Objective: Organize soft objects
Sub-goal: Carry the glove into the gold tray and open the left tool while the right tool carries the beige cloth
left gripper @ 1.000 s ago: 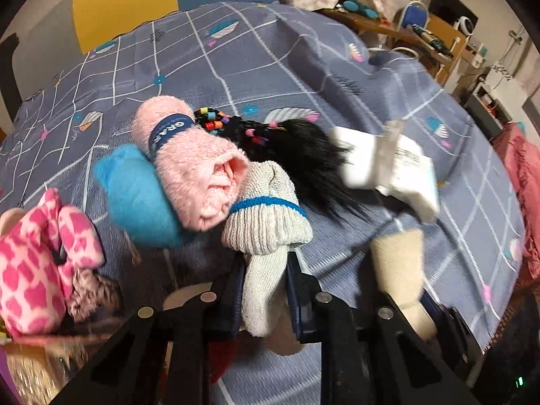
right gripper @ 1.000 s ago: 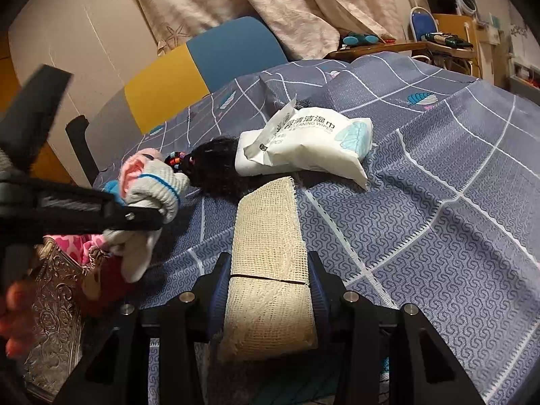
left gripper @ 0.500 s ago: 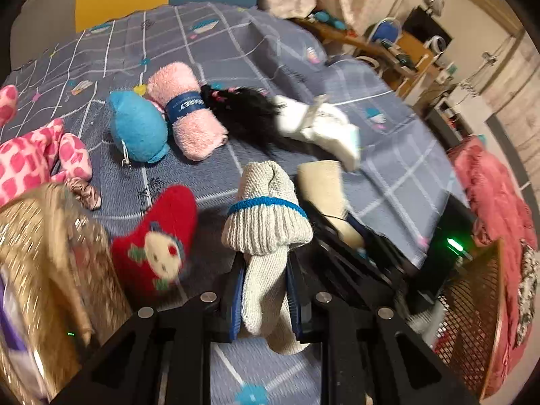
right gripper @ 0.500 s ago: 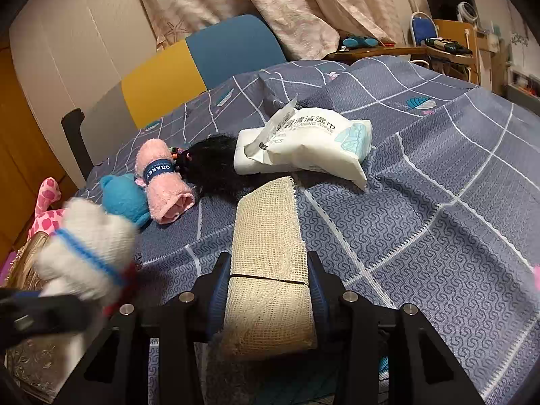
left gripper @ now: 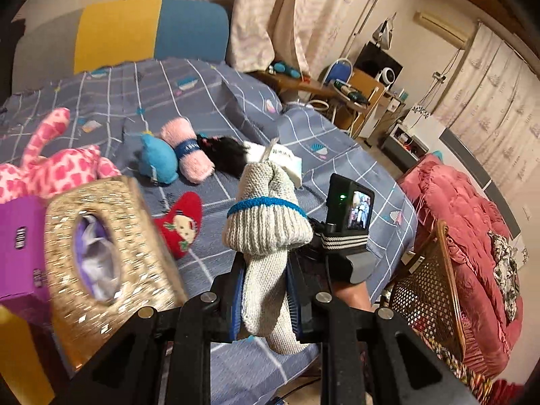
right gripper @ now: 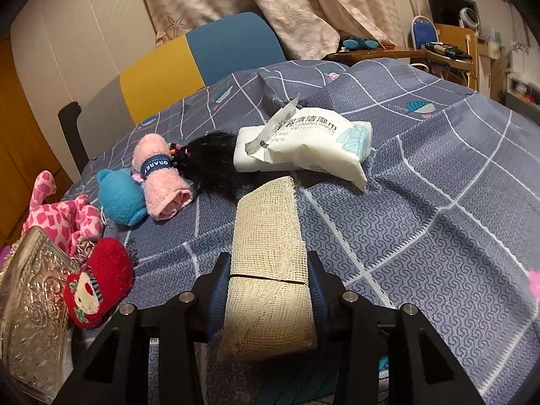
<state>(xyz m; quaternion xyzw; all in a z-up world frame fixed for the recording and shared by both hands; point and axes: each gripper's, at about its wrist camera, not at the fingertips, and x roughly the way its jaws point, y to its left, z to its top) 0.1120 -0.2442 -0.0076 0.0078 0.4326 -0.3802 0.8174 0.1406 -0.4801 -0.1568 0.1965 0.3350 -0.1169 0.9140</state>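
Observation:
My left gripper (left gripper: 265,298) is shut on a rolled grey knit sock with a blue band (left gripper: 266,233), held high above the bed. My right gripper (right gripper: 268,290) is shut on a folded beige mesh cloth (right gripper: 268,239), low over the blue grid bedspread (right gripper: 438,202). On the bed lie a pink rolled towel (right gripper: 158,175), a blue plush (right gripper: 118,195), a black hairpiece (right gripper: 212,160), a red plush (right gripper: 98,280), a pink spotted plush (right gripper: 64,216) and a white wipes pack (right gripper: 310,145).
A gold embossed tissue box (left gripper: 98,256) stands at the left, beside a purple box (left gripper: 17,246). A wicker basket (left gripper: 425,290) and red quilt (left gripper: 472,236) sit to the bed's right. The right gripper's camera unit (left gripper: 351,216) is just beyond the sock.
My left gripper has risen and pulled back from the bed with the sock, so it has left the right wrist view. My right gripper has stayed still with the cloth.

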